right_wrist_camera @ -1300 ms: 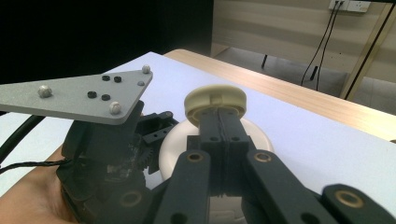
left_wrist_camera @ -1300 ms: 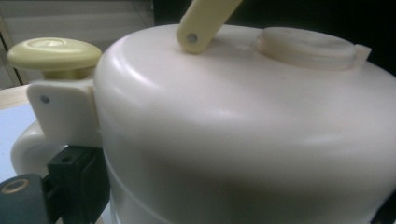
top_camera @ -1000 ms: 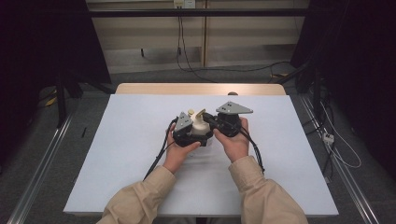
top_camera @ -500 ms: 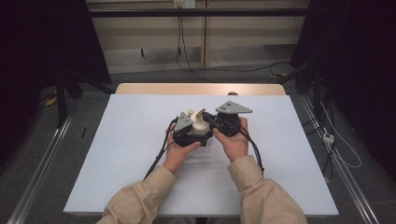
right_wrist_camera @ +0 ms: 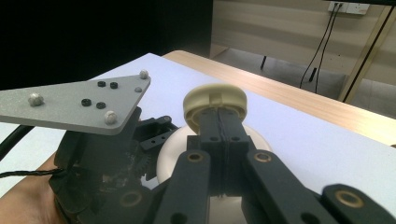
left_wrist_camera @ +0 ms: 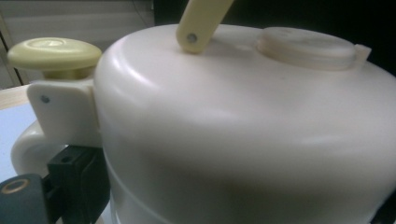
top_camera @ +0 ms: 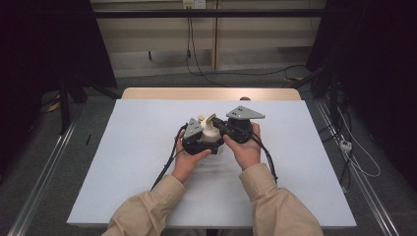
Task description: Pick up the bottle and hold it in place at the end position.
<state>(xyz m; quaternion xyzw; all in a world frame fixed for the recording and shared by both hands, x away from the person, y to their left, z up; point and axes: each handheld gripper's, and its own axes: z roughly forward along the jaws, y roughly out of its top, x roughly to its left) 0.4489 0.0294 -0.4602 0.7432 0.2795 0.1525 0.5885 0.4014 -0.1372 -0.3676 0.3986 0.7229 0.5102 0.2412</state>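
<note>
A cream plastic pot (top_camera: 210,133) stands at the middle of the white table (top_camera: 133,147). It has a pale yellow knob (left_wrist_camera: 53,53) over its side handle and a yellow lever (top_camera: 210,119) rising from its top. My left gripper (top_camera: 202,141) is shut on the pot's round body (left_wrist_camera: 243,130), with one black finger (left_wrist_camera: 77,184) against the wall under the handle. My right gripper (right_wrist_camera: 219,128) has its jaws shut together, tips right at a round cream knob (right_wrist_camera: 215,99) on the pot. I cannot tell whether they pinch anything.
The left gripper's grey three-cornered plate (right_wrist_camera: 79,105) is close on the left in the right gripper view. Cables (top_camera: 164,167) trail back toward the person's sleeves. A wooden strip (top_camera: 211,93) borders the table's far edge, with floor cables beyond.
</note>
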